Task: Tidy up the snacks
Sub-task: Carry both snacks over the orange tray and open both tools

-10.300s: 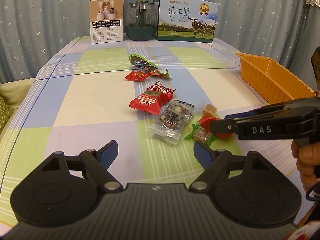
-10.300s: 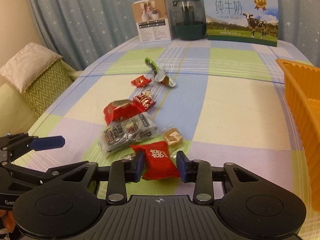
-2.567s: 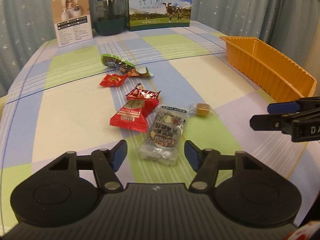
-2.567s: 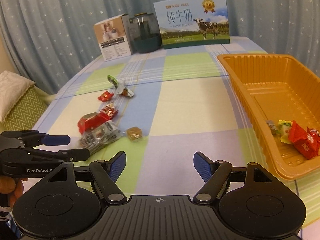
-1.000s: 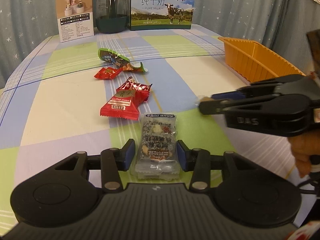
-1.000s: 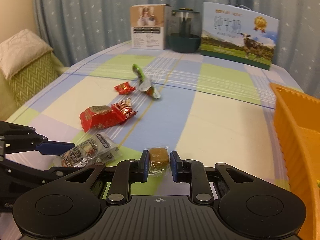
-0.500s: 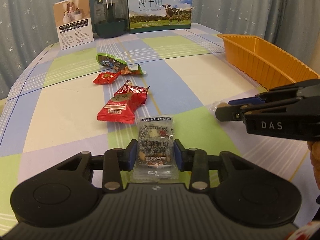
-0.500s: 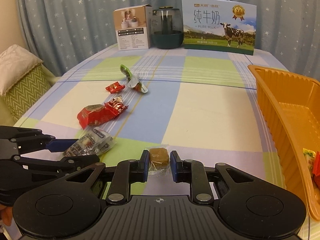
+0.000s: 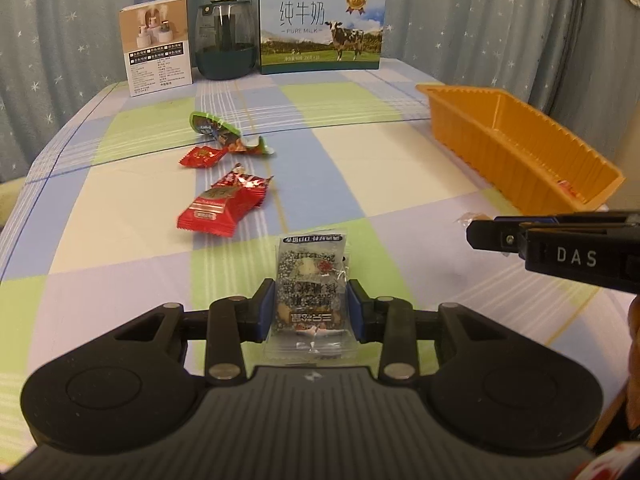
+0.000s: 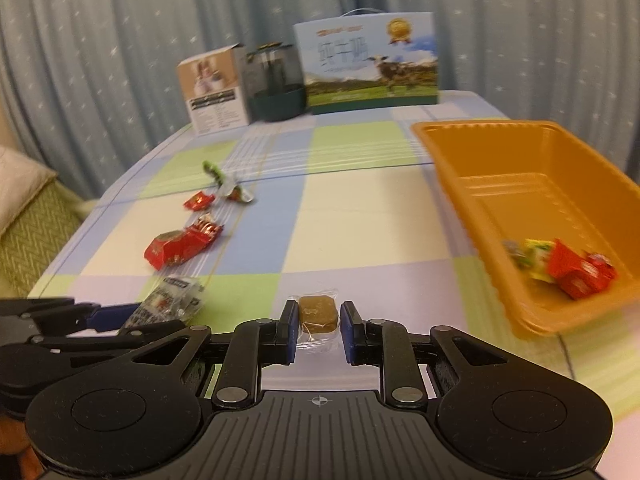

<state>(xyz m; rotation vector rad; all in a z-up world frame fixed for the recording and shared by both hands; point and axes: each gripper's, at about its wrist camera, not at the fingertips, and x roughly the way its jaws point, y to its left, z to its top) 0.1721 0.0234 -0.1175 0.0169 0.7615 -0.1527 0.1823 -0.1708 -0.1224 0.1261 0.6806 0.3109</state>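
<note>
My left gripper [image 9: 311,311] pinches the clear nut bar [image 9: 310,286]; my right gripper [image 10: 318,332] clamps the brown candy [image 10: 317,314]. Orange tray [image 10: 460,168] holds perhaps three sweets, blurred. Four wrappers [image 9: 222,205] wait on the table.

Curtain: we see a blue curtain [image 9: 460,16] with little stars behind the table [image 9: 360,168].
Sofa: we see a green sofa [image 10: 28,236] left of the table.
</note>
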